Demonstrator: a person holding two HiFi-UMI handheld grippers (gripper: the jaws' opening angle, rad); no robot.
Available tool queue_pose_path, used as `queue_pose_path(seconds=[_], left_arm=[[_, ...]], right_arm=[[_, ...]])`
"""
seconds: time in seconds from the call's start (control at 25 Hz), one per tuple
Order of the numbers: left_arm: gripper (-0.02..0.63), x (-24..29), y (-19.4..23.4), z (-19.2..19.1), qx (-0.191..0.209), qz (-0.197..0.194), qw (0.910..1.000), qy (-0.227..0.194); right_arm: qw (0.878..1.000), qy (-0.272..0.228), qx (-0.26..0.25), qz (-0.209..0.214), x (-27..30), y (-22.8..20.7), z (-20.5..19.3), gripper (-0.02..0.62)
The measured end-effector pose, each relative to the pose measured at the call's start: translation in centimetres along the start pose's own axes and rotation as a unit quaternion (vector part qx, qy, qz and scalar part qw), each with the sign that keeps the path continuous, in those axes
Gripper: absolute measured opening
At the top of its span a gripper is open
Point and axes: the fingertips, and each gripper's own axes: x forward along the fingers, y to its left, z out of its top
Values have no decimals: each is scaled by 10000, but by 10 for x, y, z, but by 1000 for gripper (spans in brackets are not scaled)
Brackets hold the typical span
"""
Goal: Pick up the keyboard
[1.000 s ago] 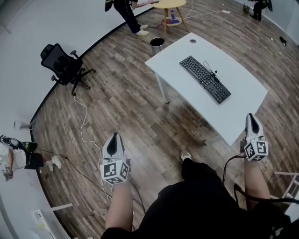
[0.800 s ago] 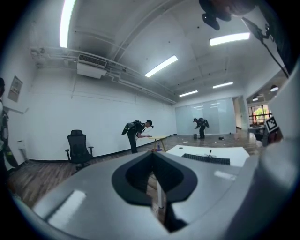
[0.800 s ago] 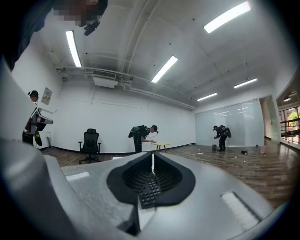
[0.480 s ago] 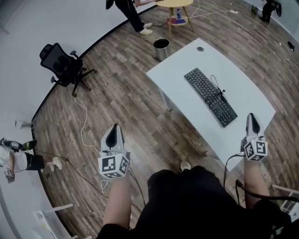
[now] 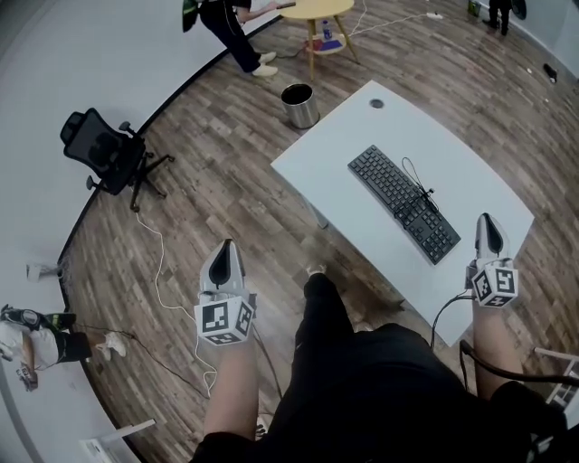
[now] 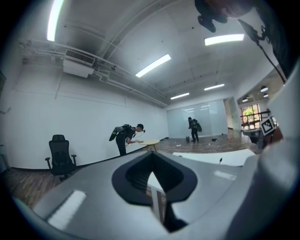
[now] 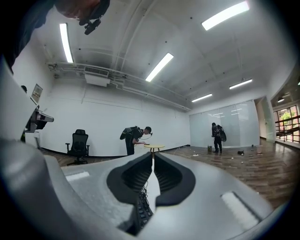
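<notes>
A black keyboard (image 5: 403,203) with a thin black cable lies slantwise on a white table (image 5: 344,172) in the head view. My left gripper (image 5: 223,250) hangs over the wood floor, left of the table's near corner, its jaws shut and empty. My right gripper (image 5: 489,227) is at the table's right edge, just right of the keyboard's near end, also shut with nothing held. Through the right gripper view's jaws a strip of the keyboard (image 7: 142,211) shows below. The left gripper view looks past its jaws at the table (image 6: 206,158) and the far room.
A metal bin (image 5: 298,104) stands beyond the table's far corner. A black office chair (image 5: 104,151) sits by the left wall, with a white cable trailing on the floor. A round wooden table (image 5: 317,11) and a person (image 5: 224,27) are at the back.
I have stepped closer to the table, so it and the keyboard sit nearer and more central. Both grippers advanced with me and stayed shut.
</notes>
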Motion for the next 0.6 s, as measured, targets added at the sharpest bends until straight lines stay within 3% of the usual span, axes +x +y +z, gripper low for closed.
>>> queue_pose_path(seconds=[0.48,0.6], left_arm=[[2,174,-5,17,120,-1137,9933,-159],[2,225,-25,21,176,-1719,9849,-135]], right_arm=[[9930,66,4,-1183,19,-29,-10,3],[9842,135,13,-1764,0,-40,-9,3]])
